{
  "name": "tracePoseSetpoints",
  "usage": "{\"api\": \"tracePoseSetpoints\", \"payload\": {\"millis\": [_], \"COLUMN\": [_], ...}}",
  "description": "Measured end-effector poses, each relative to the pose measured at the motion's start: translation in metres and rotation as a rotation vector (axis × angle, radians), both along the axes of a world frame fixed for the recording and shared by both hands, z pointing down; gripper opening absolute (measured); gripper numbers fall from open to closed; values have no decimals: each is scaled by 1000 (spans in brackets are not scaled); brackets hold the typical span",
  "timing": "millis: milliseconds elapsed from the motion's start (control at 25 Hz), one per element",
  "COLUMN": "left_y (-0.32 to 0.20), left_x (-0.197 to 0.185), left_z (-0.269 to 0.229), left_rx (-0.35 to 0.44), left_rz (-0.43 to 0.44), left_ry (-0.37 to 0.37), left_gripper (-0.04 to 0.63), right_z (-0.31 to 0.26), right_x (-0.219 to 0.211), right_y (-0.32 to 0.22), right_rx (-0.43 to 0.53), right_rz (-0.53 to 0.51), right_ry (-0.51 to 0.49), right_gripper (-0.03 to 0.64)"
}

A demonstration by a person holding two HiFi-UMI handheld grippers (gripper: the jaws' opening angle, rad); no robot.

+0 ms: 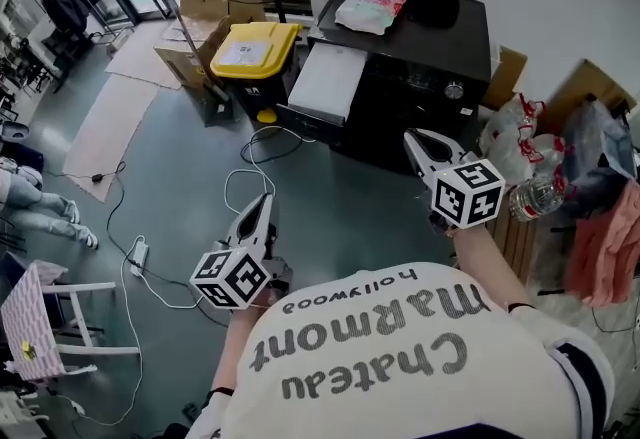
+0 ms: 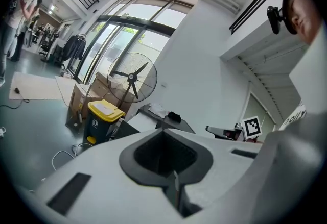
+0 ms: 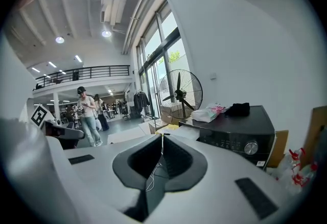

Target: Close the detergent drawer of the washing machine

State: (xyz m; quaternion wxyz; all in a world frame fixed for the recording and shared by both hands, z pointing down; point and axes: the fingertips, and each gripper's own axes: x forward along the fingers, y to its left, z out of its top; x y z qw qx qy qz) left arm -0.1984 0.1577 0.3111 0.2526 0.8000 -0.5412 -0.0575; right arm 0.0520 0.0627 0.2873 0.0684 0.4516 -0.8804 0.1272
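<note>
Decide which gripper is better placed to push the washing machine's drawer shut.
Probably the left gripper: the white drawer juts from the washing machine toward its side, while the right gripper faces the knob end.

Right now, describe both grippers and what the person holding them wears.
The left gripper and right gripper both have light grey, tapering jaws lined with dark grey pads. Each carries a white cube printed with black square markers: the left cube and the right cube. The person wears a white T-shirt with grey lettering and a dark sleeve trim.
</note>
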Motion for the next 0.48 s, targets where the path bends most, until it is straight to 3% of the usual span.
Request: {"api": "tracePoseSetpoints", "payload": {"millis": [280,480], "left_y": [-50,-62], "left_x": [23,35], "left_z": [2,32], "left_rx": [23,-43], "left_rz": [14,22], "left_ry": [9,23], "left_gripper": [8,8], "right_z": [6,32], "right_x": [27,39], "right_y": [-45,-58], "right_rx": [5,-47], "right_rz": [21,34], "right_ry": [-4,-6], "right_gripper": [32,32]}}
